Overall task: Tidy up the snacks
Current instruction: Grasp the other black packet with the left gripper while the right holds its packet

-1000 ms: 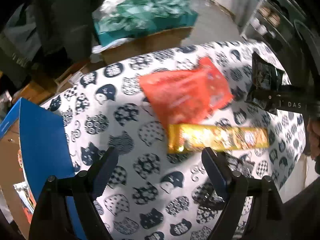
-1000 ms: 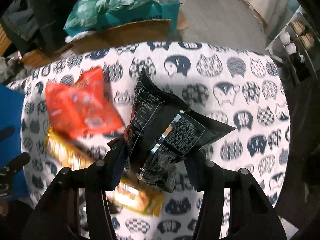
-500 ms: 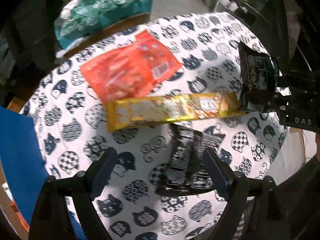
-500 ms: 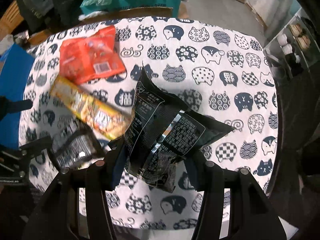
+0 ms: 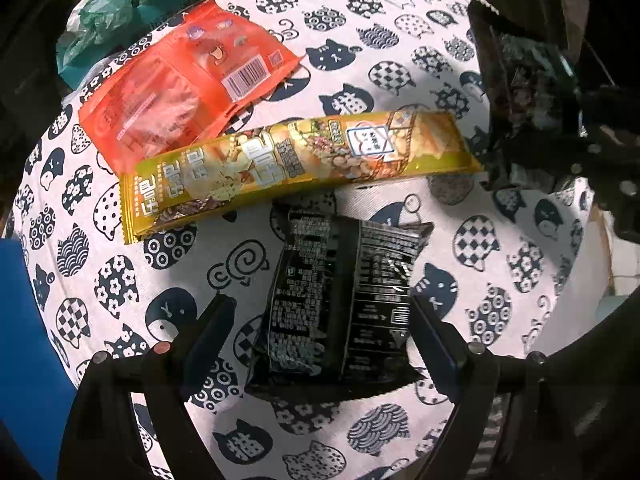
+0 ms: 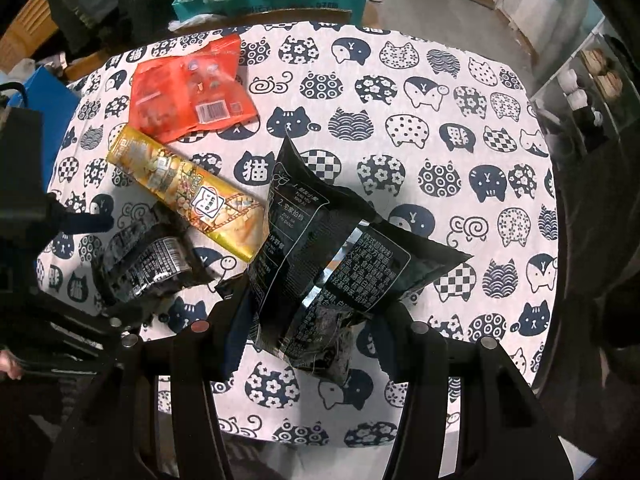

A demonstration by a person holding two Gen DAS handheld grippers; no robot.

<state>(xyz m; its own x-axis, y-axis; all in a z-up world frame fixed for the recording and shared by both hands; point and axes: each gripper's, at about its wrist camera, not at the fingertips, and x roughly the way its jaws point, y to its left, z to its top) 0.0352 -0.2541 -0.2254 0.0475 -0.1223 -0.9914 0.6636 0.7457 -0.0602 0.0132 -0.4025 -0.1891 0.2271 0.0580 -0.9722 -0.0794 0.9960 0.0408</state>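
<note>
We hold our left gripper [image 5: 320,320] spread wide around a flat black foil snack packet [image 5: 344,296] lying on the cat-print tablecloth [image 5: 400,60]. Our right gripper [image 6: 312,320] clamps a puffy black snack bag [image 6: 332,256] above the cloth, right of a long yellow wrapper [image 6: 188,188] and an orange pouch [image 6: 188,92].

The left gripper [image 5: 320,328] points forward and down, its two dark fingers [image 5: 208,332] spread wide apart with a broad gap between the tips. Nothing is pinched between them. The right gripper [image 6: 312,320] is held higher, angled down, with its fingers [image 6: 232,332] drawn in and pressing from both sides on what they carry, which stands up out of the grip. In the right wrist view, the left gripper's body shows at the left edge, and a bit of the person's hand [image 6: 8,362] shows behind it.
</note>
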